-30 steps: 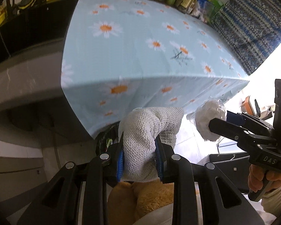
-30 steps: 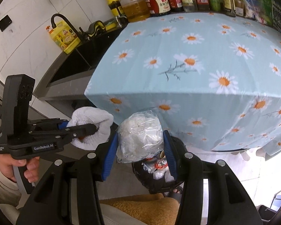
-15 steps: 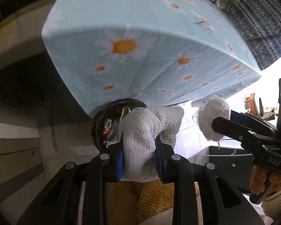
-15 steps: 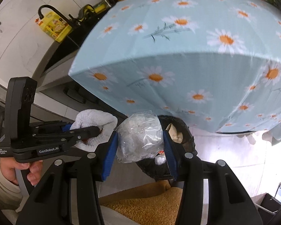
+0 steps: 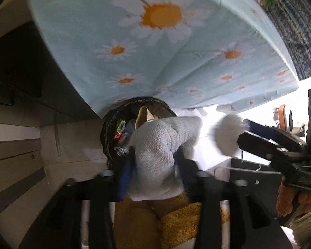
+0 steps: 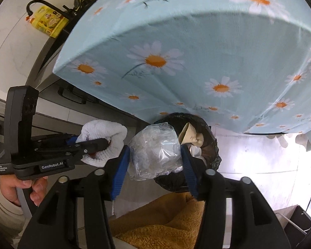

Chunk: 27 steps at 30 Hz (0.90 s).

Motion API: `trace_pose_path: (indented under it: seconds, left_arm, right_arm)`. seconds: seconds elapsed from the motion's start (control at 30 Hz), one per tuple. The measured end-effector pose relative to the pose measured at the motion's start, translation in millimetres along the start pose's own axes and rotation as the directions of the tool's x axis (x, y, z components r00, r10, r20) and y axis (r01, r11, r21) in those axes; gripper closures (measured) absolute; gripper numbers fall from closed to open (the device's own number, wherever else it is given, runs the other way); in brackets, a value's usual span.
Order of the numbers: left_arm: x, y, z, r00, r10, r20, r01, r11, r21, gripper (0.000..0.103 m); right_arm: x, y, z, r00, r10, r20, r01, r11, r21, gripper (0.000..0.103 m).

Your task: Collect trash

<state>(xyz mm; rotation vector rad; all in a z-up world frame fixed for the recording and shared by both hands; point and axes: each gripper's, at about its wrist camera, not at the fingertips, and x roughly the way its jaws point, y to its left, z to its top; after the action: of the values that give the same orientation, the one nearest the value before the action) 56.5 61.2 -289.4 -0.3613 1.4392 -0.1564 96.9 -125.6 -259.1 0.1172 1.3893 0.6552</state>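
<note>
Trash: your white cloth sits between the opening fingers of your left gripper, your plastic bag between your right gripper's opening fingers, both above the black bin tucked against the tablecloth hem.

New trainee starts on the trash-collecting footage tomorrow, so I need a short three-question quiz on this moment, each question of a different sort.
1. True or false: the bin stands on top of the daisy tablecloth.
2. Multiple choice: between the fingers of the right tool is A) a yellow bottle, B) a clear plastic bag, C) a spoon.
3. Fill in: the white knitted cloth sits between the fingers of the ___ tool.

Key
1. False: it stands on the floor, under the cloth's hanging edge.
2. B
3. left; the jaws of both tools are opening.
</note>
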Motion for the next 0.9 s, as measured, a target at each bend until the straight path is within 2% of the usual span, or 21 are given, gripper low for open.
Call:
trace_pose_path:
  seconds: [0.03, 0.27, 0.53, 0.77, 0.9]
  left_arm:
    - [1.4, -1.7, 1.0, 1.0, 0.007, 0.0, -0.007, 1.0, 0.006, 0.045]
    - [-2.5, -1.6, 1.6, 1.0, -0.009, 0.005, 0.01, 0.999, -0.045, 0.045]
    - [-33.1, -19.8, -9.3, 0.999, -0.001, 0.051, 0.003, 0.999, -0.036, 0.045]
    - [-78.1, -46.1, -19.7, 0.988, 0.002, 0.157, 0.0, 1.0, -0.007, 0.044]
    - [-102.7, -63.5, -23.8, 0.976, 0.012, 0.217, -0.018, 1.0, 0.023, 0.044]
  right_arm:
    - [-0.4, -0.5, 1.0, 1.0, 0.005, 0.002, -0.005, 1.0, 0.005, 0.034]
    - [-20.2, -7.8, 5.1, 1.0, -0.013, 0.022, 0.013, 1.0, 0.01, 0.034]
    - [-50.8, -7.6, -7.3, 0.997, -0.054, 0.058, 0.054, 0.999, -0.001, 0.034]
    - [-99.4, -2.6, -21.6, 0.986, -0.081, 0.144, 0.086, 0.996, -0.032, 0.034]
    - [-135.4, 4.9, -25.0, 0.969, -0.084, 0.232, 0.1, 0.993, -0.059, 0.032]
